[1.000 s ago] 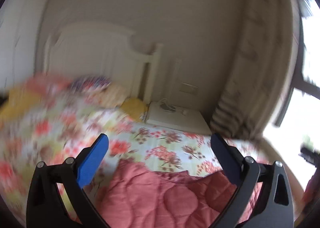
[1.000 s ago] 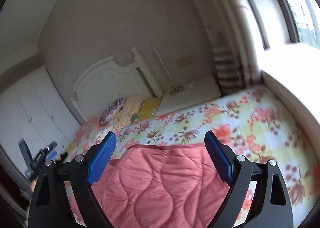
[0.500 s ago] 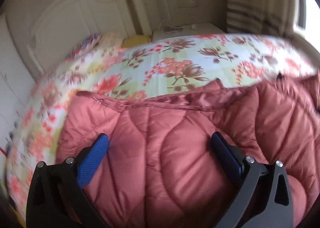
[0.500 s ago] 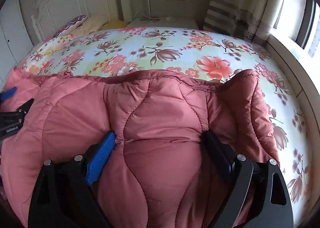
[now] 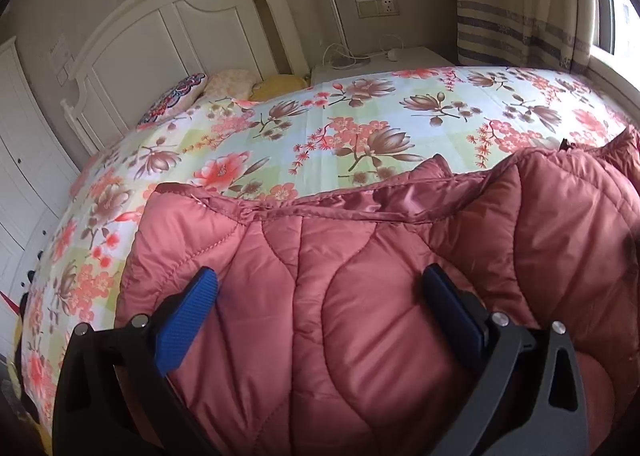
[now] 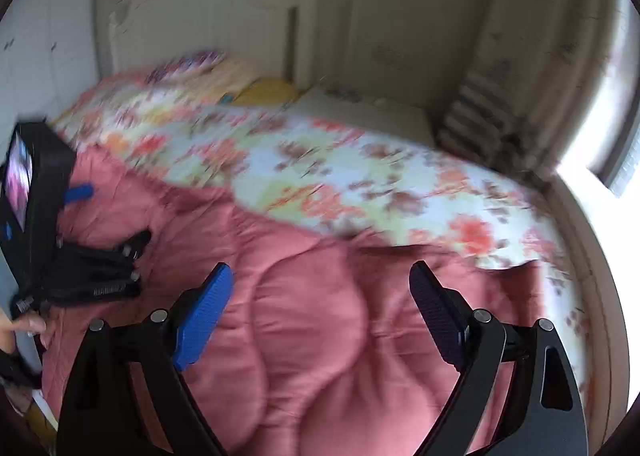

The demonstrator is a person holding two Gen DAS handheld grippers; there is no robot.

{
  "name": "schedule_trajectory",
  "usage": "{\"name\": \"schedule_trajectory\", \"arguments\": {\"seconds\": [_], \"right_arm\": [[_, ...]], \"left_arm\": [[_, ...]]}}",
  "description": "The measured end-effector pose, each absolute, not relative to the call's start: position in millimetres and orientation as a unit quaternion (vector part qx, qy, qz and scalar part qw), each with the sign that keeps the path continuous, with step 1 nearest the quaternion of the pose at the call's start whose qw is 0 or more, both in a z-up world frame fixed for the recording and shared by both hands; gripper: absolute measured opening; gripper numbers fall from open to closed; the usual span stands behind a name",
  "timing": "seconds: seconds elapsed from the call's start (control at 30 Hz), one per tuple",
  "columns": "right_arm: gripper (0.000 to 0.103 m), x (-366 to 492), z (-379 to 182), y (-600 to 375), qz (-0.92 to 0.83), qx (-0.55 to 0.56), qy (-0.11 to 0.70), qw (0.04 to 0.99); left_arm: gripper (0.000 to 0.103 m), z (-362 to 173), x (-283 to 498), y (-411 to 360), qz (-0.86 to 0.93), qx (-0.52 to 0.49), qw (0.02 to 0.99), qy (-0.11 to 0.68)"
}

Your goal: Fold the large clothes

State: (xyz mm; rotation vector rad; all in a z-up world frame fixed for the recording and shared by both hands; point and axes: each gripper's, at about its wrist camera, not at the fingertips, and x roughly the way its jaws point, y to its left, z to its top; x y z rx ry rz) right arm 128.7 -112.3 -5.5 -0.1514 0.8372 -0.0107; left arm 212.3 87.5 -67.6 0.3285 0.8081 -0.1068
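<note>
Here, left to right:
- Left gripper (image 5: 320, 288): jaws wide, pressed on the quilted pink jacket (image 5: 360, 296), lower centre; unmoved since half a second ago.
- Right gripper (image 6: 320, 288): jaws wide, empty, now lifted off the jacket, view blurred; the fold seems laid, next grasp pending.
- Floral bedsheet (image 5: 360, 128): upper centre.

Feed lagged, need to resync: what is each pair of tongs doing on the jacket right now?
Left tongs: open, pressed down onto the pink quilted jacket, gripping nothing.
Right tongs: open, over the same jacket, holding nothing; that view is blurred.
</note>
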Motion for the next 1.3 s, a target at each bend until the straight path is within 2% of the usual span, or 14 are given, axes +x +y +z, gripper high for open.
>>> {"name": "schedule_trajectory", "arguments": {"seconds": [0.07, 0.2, 0.3, 0.37, 0.5, 0.67, 0.77, 0.87, 0.93, 1.03, 1.1, 1.3], "right_arm": [[0.086, 143, -51, -97, 0.008, -0.104, 0.469, 0.877], [0.086, 145, -56, -111, 0.024, -0.056, 0.457, 0.887], [0.086, 145, -57, -112, 0.024, -0.056, 0.454, 0.889], [0.086, 140, -56, -110, 0.025, -0.056, 0.448, 0.892], [0.086, 132, -49, -116, 0.037, -0.031, 0.428, 0.902], [0.086, 119, -27, -138, 0.054, 0.024, 0.418, 0.906], [0.086, 110, -1, -166, 0.012, 0.008, 0.382, 0.924], [0.086, 105, 16, -218, -0.047, 0.041, 0.361, 0.930], [0.087, 109, 5, -261, -0.105, 0.070, 0.381, 0.916], [0.087, 120, -44, -301, -0.086, 0.156, 0.471, 0.864], [0.087, 116, -49, -312, -0.067, 0.194, 0.459, 0.865], [0.087, 86, 2, -316, -0.055, 0.208, 0.380, 0.900]], "left_arm": [[0.101, -61, 215, 97, -0.056, 0.129, 0.904, 0.404], [0.101, -31, 213, 110, -0.065, 0.040, 0.912, 0.402], [0.101, -11, 206, 93, -0.109, -0.004, 0.919, 0.379], [0.101, -18, 211, 77, -0.110, 0.007, 0.917, 0.384], [0.101, -72, 236, 61, -0.080, 0.039, 0.881, 0.466], [0.101, -78, 231, 52, -0.071, 0.082, 0.884, 0.455], [0.101, -79, 231, 57, -0.076, 0.069, 0.885, 0.454], [0.101, -79, 229, 58, -0.075, 0.067, 0.888, 0.449], [0.101, -78, 231, 57, -0.074, 0.068, 0.888, 0.449], [0.101, -78, 230, 57, -0.076, 0.066, 0.888, 0.448], [0.101, -78, 231, 57, -0.076, 0.066, 0.888, 0.448], [0.101, -78, 230, 58, -0.076, 0.064, 0.889, 0.447]]}}
